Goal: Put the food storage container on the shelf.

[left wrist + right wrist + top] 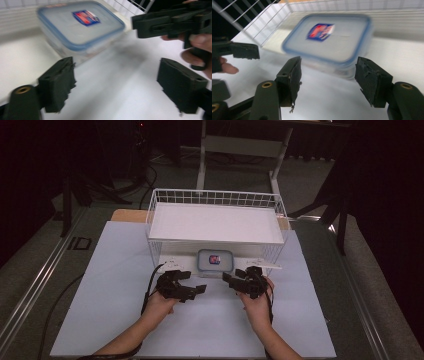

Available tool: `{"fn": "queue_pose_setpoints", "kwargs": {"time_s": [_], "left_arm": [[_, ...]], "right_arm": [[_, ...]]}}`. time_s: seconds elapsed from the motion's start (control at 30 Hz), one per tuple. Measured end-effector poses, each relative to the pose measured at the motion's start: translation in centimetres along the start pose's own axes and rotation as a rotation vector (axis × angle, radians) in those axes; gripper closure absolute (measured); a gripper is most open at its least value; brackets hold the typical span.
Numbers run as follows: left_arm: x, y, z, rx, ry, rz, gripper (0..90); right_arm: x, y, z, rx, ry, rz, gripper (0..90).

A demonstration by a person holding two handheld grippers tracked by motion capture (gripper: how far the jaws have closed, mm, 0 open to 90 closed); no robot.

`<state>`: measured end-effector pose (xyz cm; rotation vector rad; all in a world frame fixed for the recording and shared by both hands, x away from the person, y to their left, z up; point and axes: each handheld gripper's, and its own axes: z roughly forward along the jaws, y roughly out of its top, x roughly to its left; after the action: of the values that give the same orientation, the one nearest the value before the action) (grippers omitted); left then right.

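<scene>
A clear food box with a blue-rimmed lid and a red and blue label (215,260) (80,25) (329,42) sits on the white table, against the front of a white wire basket (215,197). My left gripper (194,291) (116,85) is open just in front of the box to its left, jaws wide with nothing between them. On the other side my right gripper (231,280) (328,82) is open too, just short of the box's near right side. The two grippers face each other, and each appears in the other's view.
The basket stands upside down, with a white board (215,222) lying on top of it. The white table top (125,285) spreads to both sides. A metal frame and cables stand on the dark floor behind.
</scene>
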<state>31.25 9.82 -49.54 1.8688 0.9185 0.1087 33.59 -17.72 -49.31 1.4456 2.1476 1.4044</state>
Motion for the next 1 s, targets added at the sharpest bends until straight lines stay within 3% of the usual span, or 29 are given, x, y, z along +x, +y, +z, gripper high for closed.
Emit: {"fn": "queue_pose_setpoints", "kwargs": {"time_s": [0.03, 0.13, 0.23, 0.27, 0.33, 0.43, 0.53, 0.63, 0.87, 1.0], "left_arm": [[0.0, 0.0, 0.0, 0.0, 0.0, 0.0, 14.4], [-0.8, -0.7, -0.9, -0.019, -0.02, 0.009, 2.1], [-1.1, -1.5, -1.5, -0.016, -0.008, 0.021, 2.0], [-1.1, -1.5, -1.5, -0.016, -0.008, 0.021, 2.0], [-1.0, -2.1, -1.6, -0.014, -0.005, 0.011, 2.0], [-0.8, -3.0, -1.5, -0.021, 0.01, 0.004, 2.0], [-0.6, -3.7, -1.5, -0.037, 0.026, -0.002, 2.0], [-0.4, -3.9, -1.6, -0.047, 0.013, -0.03, 2.0], [-0.4, -4.6, -1.0, -0.024, 0.023, -0.023, 2.0], [-0.3, -4.6, -1.1, -0.04, 0.011, -0.03, 2.0]], "right_arm": [[0.4, -0.3, 0.0, -0.001, -0.001, -0.021, 39.8], [1.3, -0.9, 0.2, 0.013, 0.01, -0.048, 41.8], [1.9, -1.3, 0.3, 0.016, 0.018, -0.085, 54.7], [1.9, -1.3, 0.3, 0.016, 0.018, -0.085, 54.7], [2.1, -1.5, 0.5, 0.022, 0.033, -0.12, 75.7], [2.3, -1.5, 1.0, 0.049, 0.025, -0.131, 89.7], [2.4, -1.3, 1.6, 0.06, 0.017, -0.136, 90.0], [2.4, -1.2, 2.3, 0.065, 0.004, -0.136, 90.0], [1.8, -0.9, 4.1, 0.079, -0.019, -0.121, 90.0], [2.0, -0.7, 5.0, 0.081, -0.027, -0.129, 90.0]]}}
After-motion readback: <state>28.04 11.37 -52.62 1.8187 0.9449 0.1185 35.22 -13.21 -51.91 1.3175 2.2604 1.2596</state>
